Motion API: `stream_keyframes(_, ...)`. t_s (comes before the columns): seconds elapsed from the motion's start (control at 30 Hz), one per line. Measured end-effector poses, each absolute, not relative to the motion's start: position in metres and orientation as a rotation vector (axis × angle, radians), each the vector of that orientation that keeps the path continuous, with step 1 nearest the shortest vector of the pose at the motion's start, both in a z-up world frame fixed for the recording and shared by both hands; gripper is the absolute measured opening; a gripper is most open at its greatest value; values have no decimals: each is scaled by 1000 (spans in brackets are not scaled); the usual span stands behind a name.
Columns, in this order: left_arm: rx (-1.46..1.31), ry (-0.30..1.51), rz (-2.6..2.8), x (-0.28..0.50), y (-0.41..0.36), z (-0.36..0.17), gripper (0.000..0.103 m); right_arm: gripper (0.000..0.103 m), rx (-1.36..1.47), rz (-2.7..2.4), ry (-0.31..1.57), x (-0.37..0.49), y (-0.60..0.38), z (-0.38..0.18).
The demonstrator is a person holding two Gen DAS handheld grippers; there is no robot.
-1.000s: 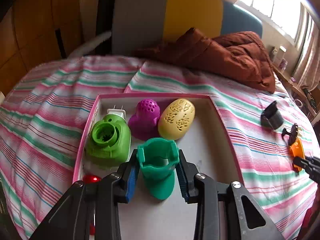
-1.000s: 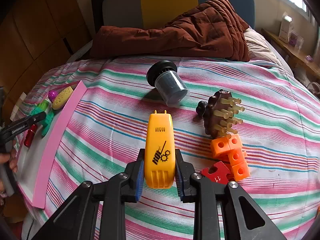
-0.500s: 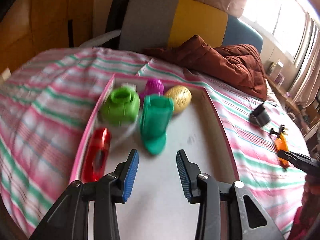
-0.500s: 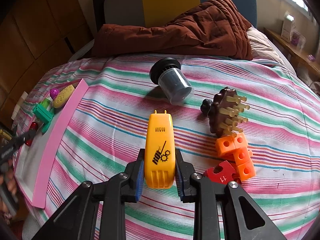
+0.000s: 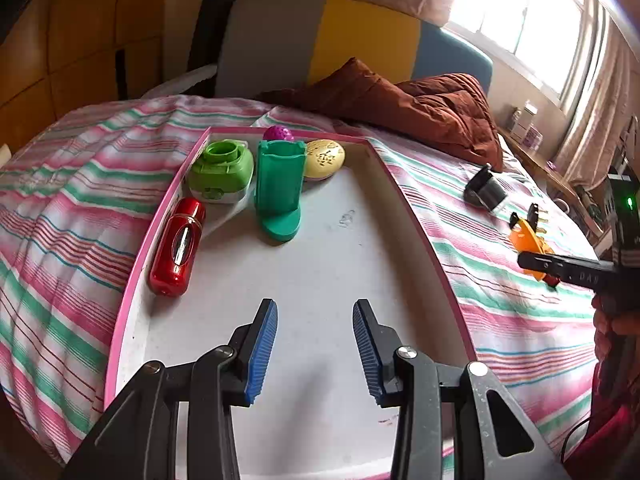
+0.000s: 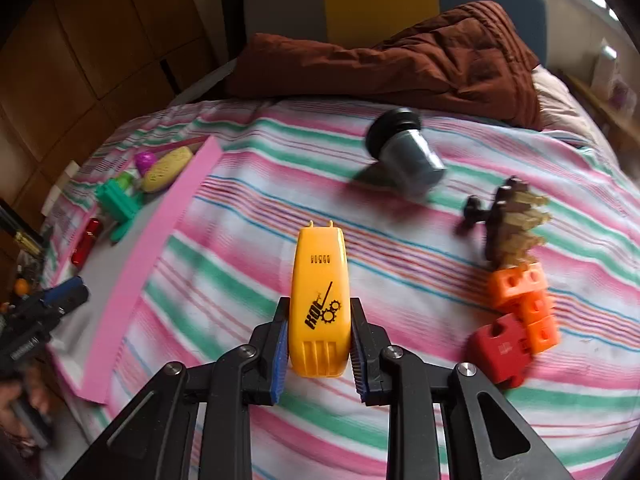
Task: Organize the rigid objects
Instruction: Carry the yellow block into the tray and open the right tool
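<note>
Striped cotton sheet (image 6: pixel 224 280), pink/green/white, covers the bed; brown quilt (image 6: pixel 400 60) bunched at head end, grey/yellow/blue headboard (image 5: pixel 320 52) behind, window w/ curtains at right. Pink-rimmed tray (image 5: pixel 416 216) sits on sheet, holding teal stand (image 5: pixel 278 192), green plug unit (image 5: pixel 222 172), red capsule (image 5: pixel 178 246), yellow egg (image 5: pixel 324 158). Your left gripper (image 5: pixel 315 354) hangs over bare tray floor, jaws just widened, nothing between them. Your right gripper (image 6: pixel 319 350) clamps yellow device (image 6: pixel 320 300) over sheet, right of tray; orange blocks (image 6: pixel 524 300) nearby.
</note>
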State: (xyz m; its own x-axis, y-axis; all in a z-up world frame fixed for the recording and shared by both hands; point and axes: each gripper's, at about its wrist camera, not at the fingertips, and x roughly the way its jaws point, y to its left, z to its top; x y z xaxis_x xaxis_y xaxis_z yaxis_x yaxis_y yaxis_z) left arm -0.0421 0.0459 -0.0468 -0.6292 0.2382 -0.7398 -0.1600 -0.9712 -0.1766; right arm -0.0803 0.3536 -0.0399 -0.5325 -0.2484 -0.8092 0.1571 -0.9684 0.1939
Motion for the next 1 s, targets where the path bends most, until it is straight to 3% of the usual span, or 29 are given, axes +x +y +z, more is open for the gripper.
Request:
stream_keyframes(0.57,-1204,-194,2666,-34,30,-47,39,27,1248,-2435,-54,-101,212,-5)
stream_keyframes(1.0,-1219,-294,2674,-36,17,-44,39,27,1367,-2487,1,-161,156,-29)
